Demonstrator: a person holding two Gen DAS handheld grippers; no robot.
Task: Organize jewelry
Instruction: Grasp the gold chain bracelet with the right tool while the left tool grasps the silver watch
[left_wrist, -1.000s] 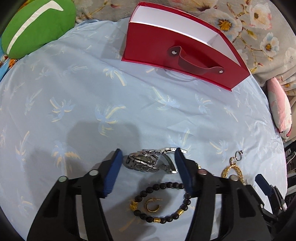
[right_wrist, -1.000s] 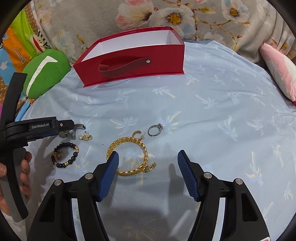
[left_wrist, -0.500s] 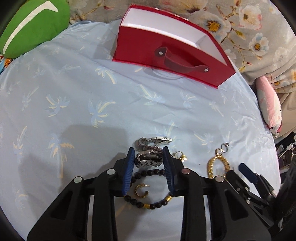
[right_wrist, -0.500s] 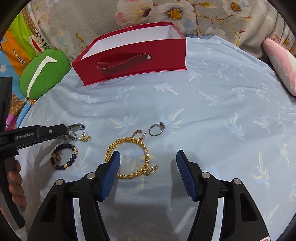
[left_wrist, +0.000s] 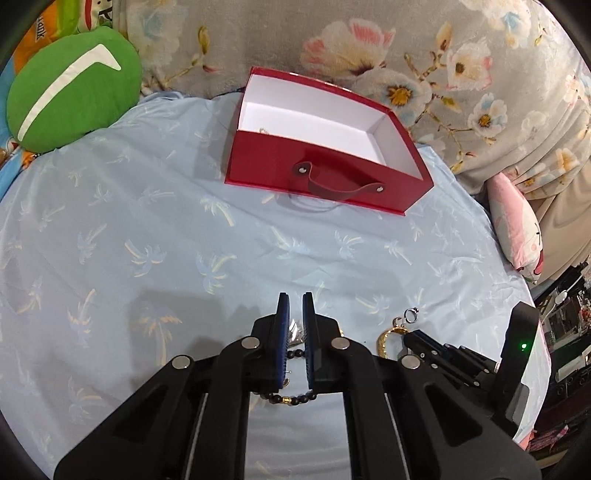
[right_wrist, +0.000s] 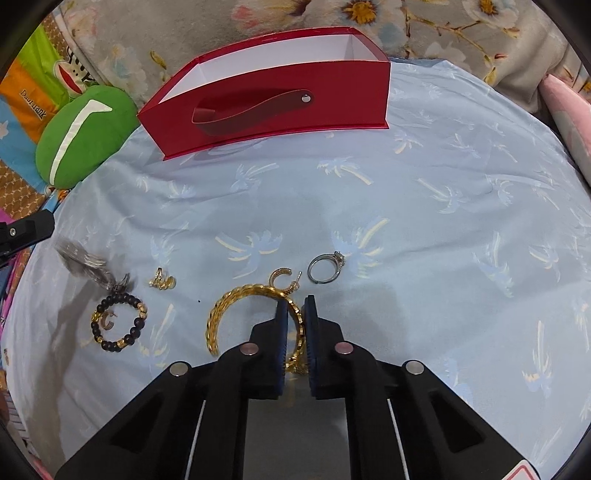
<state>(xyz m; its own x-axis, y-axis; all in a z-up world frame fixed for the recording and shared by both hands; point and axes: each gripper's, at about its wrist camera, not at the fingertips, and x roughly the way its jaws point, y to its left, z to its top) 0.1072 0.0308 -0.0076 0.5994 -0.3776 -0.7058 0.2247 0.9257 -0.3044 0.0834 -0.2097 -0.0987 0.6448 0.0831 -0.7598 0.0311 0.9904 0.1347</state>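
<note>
Left tool (left_wrist: 294, 301) clamped on steel watch (right_wrist: 79, 258), right tool (right_wrist: 294, 304) pinching gold bracelet (right_wrist: 225, 306); both presumably bound for red box (left_wrist: 406, 184)

Glossy red card box (left_wrist: 325, 173), shiny gold chain bracelet (right_wrist: 229, 314), silvery metal ring (right_wrist: 325, 267), smooth printed cloth (right_wrist: 424, 221).

Bare cloth (right_wrist: 424, 258) between jewelry and red box (right_wrist: 277, 96); box top open.
</note>
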